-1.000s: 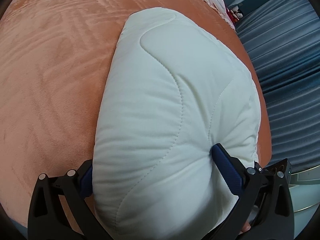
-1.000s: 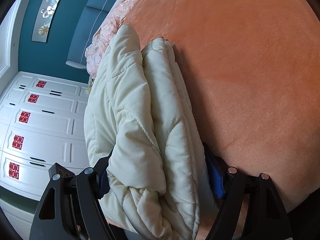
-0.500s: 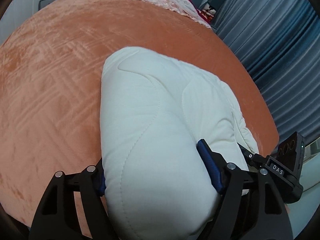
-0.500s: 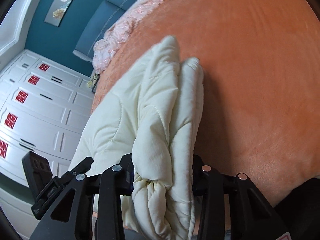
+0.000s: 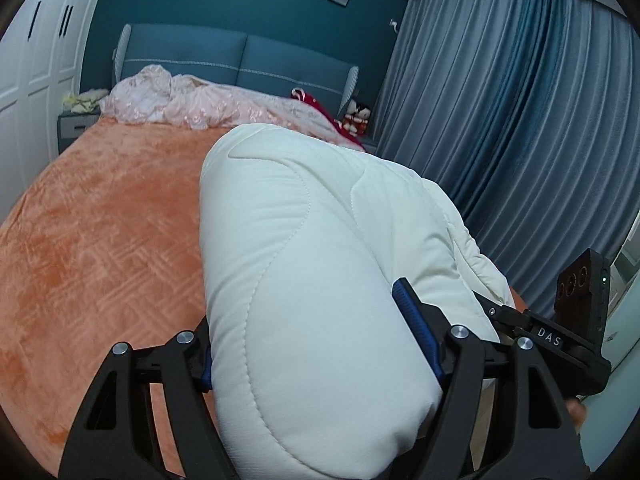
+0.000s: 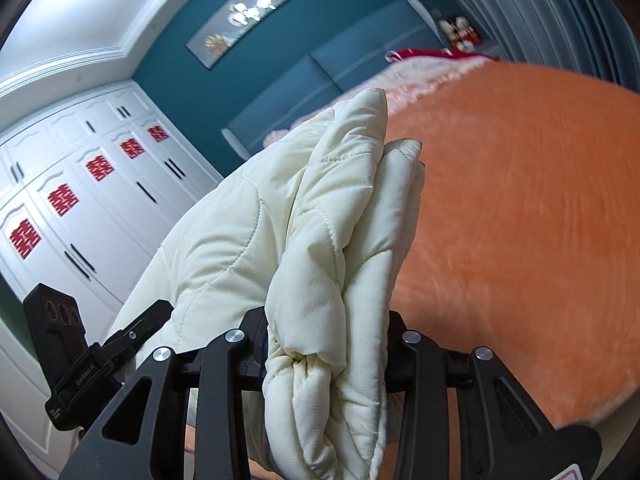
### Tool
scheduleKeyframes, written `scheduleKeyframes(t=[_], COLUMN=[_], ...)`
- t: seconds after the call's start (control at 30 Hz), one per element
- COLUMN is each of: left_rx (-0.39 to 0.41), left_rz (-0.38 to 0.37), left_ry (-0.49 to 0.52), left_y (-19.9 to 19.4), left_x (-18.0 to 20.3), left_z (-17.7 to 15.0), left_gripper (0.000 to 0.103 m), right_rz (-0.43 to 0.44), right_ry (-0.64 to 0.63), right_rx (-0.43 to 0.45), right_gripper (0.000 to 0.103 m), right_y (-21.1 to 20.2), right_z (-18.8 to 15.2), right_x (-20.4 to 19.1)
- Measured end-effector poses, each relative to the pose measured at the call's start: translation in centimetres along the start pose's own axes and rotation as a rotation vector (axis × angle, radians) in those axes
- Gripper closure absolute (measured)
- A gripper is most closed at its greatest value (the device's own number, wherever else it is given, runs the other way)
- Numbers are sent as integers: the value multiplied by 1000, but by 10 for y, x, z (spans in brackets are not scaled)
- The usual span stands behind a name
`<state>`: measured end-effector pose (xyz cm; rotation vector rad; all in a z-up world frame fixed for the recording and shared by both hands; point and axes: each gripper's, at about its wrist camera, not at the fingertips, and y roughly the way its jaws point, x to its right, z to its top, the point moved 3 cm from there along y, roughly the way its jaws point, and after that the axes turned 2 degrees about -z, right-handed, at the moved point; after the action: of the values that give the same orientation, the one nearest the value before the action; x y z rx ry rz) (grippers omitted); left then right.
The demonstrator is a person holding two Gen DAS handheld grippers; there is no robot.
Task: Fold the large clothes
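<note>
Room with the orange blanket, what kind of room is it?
A bedroom, most likely. There is a big bed under an orange blanket with a padded blue headboard, long curtains, and white wardrobe doors. Each claw, left claw and right claw, grips a puffy cream jacket.
</note>
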<state>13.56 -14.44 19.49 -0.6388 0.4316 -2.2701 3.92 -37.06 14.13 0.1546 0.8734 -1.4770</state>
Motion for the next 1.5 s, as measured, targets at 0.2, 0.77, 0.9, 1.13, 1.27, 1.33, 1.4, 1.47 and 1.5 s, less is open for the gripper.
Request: scheduleKeyframes(t=[0.2,0.77,0.9,1.13,1.27,1.33,1.4,1.47,1.5], left_rx=[145,392,388,337,299,274,244,213,195], left_rz=[-18,4,11,38,35,34,35,37,37], left_ry=[43,92,46,-3,-38,-59,-82,-106,-120], left_y=[-46,-134,-130,-93,-62,-44,-25,-7,3], left_x=[0,-88,-126,-188,-222,-236,-250,-263,-270], left_z=[43,117,117,109,99,93,85,77,72], left_gripper=[32,31,31,31,31,31,31,31,31], right_rz=[49,177,179,155,127,110,88,68,58], right_ry=[-108,-303,-316,-296,-279,-271,-260,-248,-243], right_rx=[97,181,144,58,14,-10,-37,-65,-79], right_gripper=[67,67,67,67,67,67,67,67,67], right_y=[-15,24,55,130,170,190,210,229,238], right_z=[36,68,59,42,31,25,19,11,7], right_x=[-57,-194,-208,-207,-198,-192,-184,-175,-170])
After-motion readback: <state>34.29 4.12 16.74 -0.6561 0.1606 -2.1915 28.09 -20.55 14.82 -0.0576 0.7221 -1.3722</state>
